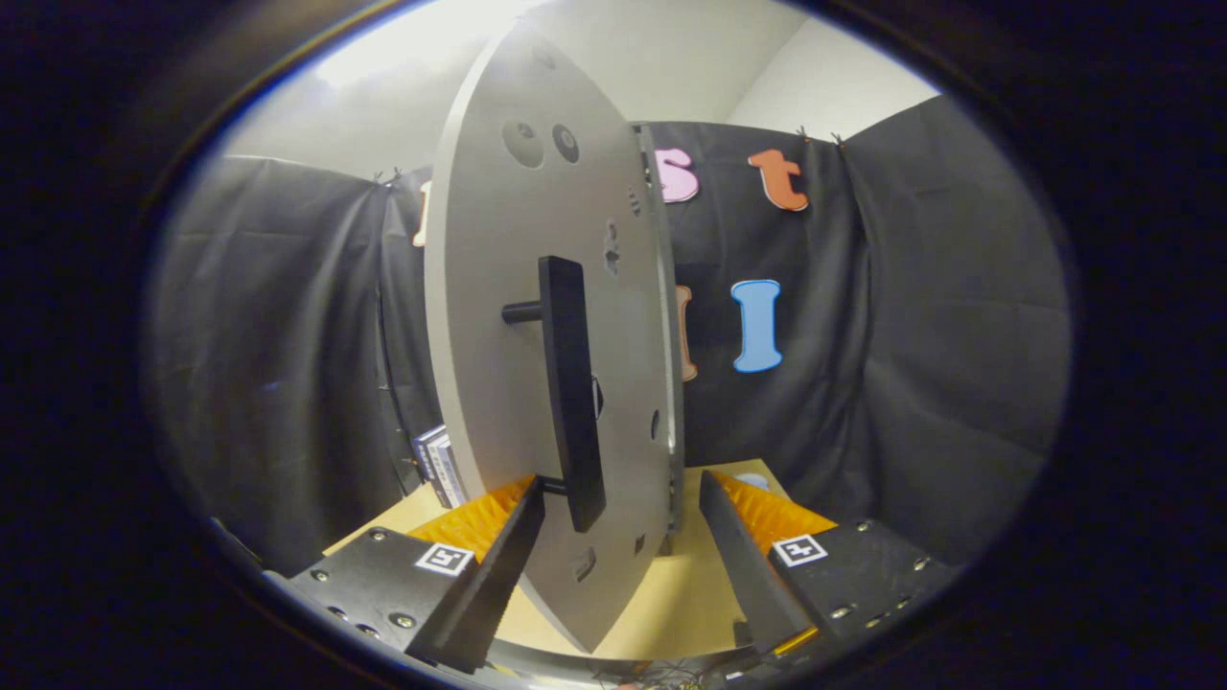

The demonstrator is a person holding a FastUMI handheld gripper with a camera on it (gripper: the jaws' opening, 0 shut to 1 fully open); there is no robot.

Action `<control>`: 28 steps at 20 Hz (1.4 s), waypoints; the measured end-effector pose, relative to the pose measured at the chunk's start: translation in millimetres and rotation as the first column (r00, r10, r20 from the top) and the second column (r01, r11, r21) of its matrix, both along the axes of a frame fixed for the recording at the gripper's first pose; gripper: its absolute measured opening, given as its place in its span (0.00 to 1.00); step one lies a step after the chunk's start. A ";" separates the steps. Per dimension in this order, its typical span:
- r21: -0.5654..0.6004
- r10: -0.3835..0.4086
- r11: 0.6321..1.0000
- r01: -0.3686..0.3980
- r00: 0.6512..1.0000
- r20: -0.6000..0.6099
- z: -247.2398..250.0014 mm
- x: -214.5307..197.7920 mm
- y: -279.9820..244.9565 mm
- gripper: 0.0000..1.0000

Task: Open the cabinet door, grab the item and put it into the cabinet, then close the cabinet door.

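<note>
Wooden tabletop under grey cabinet door, black handle between wide-open, empty jaws.

Cabinet door edge-on between spread tongs, bar handle close by left finger. Free worktop right of door. Boxes stand left behind door.

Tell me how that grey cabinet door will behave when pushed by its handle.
The cabinet door looks like a stiff flat panel, so it should swing rather than flex. Its black handle, between the open claw fingers, looks rigid. Smooth faces may slip.
</note>
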State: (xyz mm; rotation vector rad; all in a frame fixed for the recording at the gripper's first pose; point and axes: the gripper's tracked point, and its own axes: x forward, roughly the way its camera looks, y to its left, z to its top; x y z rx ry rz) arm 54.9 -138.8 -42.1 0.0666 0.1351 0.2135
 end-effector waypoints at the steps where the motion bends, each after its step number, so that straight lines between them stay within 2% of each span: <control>1: 0.004 0.015 1.000 -0.015 1.000 -0.006 -1.3 1.6 7.8 0.98; 9: 0.013 0.104 0.994 -0.104 0.994 -0.012 -3.0 23.5 74.1 1.00; 17: 0.023 0.190 0.982 -0.190 0.982 -0.010 -9.2 79.4 159.8 1.00; 21: 0.001 0.196 0.981 -0.196 0.980 0.033 -6.9 113.5 205.5 1.00; 28: -0.074 0.170 0.984 -0.164 0.982 0.082 -2.9 166.9 252.1 1.00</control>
